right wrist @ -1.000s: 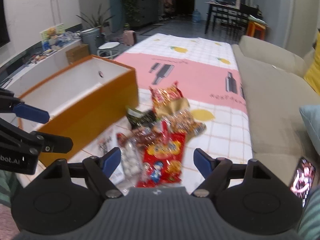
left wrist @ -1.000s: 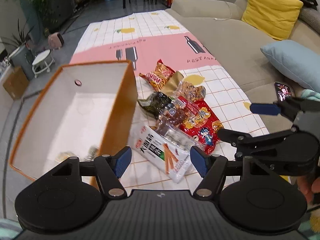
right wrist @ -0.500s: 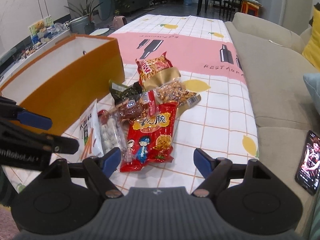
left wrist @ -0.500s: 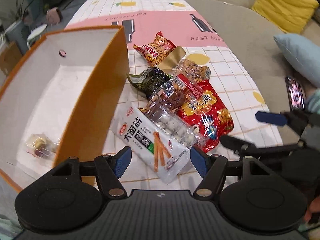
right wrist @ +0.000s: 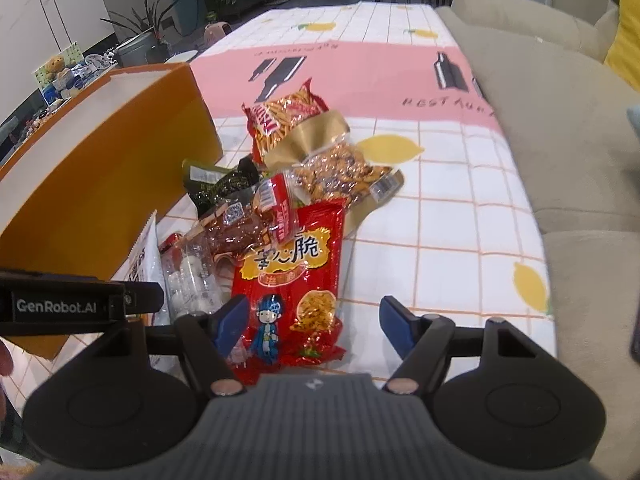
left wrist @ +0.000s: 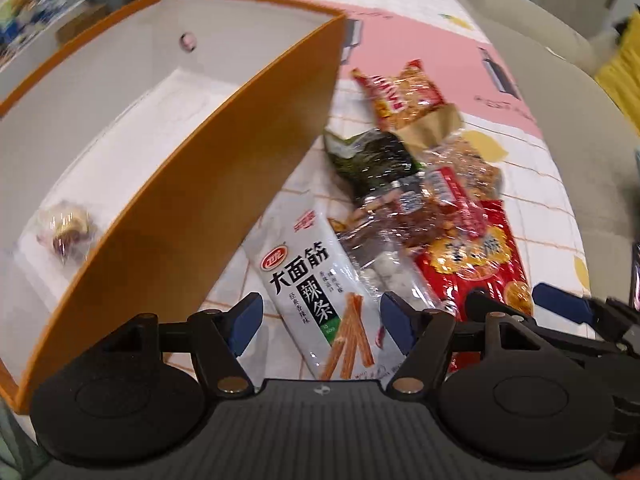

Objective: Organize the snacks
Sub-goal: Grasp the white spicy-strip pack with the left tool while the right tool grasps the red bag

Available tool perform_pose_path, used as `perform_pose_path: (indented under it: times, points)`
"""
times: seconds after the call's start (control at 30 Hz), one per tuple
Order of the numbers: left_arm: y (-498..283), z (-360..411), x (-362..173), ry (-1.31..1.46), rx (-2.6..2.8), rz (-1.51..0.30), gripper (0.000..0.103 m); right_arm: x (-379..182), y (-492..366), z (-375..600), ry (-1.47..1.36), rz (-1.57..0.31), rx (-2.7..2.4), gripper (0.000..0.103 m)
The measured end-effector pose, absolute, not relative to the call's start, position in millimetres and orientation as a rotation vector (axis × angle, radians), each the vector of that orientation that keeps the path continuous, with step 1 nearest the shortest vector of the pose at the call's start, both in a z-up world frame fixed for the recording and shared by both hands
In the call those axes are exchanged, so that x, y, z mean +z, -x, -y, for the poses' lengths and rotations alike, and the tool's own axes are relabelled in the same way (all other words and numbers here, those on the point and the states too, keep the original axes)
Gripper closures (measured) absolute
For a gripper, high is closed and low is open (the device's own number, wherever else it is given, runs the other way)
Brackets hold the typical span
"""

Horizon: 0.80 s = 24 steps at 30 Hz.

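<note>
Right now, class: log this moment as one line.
left claw: open over white packet | right claw: open, closing, over red packet | orange box: one snack inside

My box (left wrist: 224,184) is orange outside, white inside. The tablecloth (right wrist: 460,200) is white with an orange grid, yellow lemons and a pink band (black bottles printed there). Nearest packets: one red (right wrist: 292,280), one white (left wrist: 316,292).

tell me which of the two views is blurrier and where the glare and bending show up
Left wrist view: the blurrier one, smeared along the orange box rim and the small wrapped snack inside it; the box wall bows from fisheye distortion. Right wrist view: sharper at the centre, glare on the red snack bag and the clear peanut bag; the sofa edge curves toward the frame rim.
</note>
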<state>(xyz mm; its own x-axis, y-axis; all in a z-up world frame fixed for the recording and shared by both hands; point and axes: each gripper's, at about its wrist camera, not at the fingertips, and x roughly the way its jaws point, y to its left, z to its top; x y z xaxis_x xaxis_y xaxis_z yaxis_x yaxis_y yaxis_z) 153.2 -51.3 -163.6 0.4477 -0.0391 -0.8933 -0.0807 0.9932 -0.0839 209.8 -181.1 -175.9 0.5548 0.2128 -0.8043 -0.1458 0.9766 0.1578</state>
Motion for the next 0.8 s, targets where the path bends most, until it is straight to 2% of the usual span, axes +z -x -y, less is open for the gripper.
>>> perform_pose_path:
  times: [0.1,0.2,0.43,0.53,0.57,0.6,0.63,0.7,0.73,0.8]
  points:
    - [-157,47,-170,0.150,0.067,-1.134,0.023,-182,-217,181,-0.097,-0.971,0.222,0.030]
    - [-156,41,-175,0.172,0.104,-1.134,0.016,-188,-223,180,-0.122,-0.981,0.236,0.029]
    - [-154,33,-176,0.215,0.104,-1.173,0.014,-196,-230,181,-0.168,-0.996,0.250,0.028]
    - [-151,34,-176,0.199,0.106,-1.189,0.015,-196,-228,180,-0.159,-0.992,0.255,0.034]
    - [-151,34,-176,0.198,0.102,-1.194,0.015,-195,-227,180,-0.168,-0.993,0.262,0.040]
    - [-150,33,-176,0.200,0.099,-1.201,0.017,-194,-227,180,-0.175,-0.995,0.268,0.043]
    - [-149,32,-177,0.196,0.100,-1.214,0.027,-193,-225,179,-0.171,-0.996,0.266,0.043]
    - [-146,31,-181,0.195,0.086,-1.249,0.038,-191,-223,177,-0.137,-0.992,0.260,0.045]
    - [-143,31,-181,0.179,0.085,-1.241,0.043,-190,-221,176,-0.125,-0.991,0.258,0.046]
    - [-139,32,-181,0.154,0.069,-1.237,0.045,-187,-218,176,-0.112,-0.991,0.255,0.051]
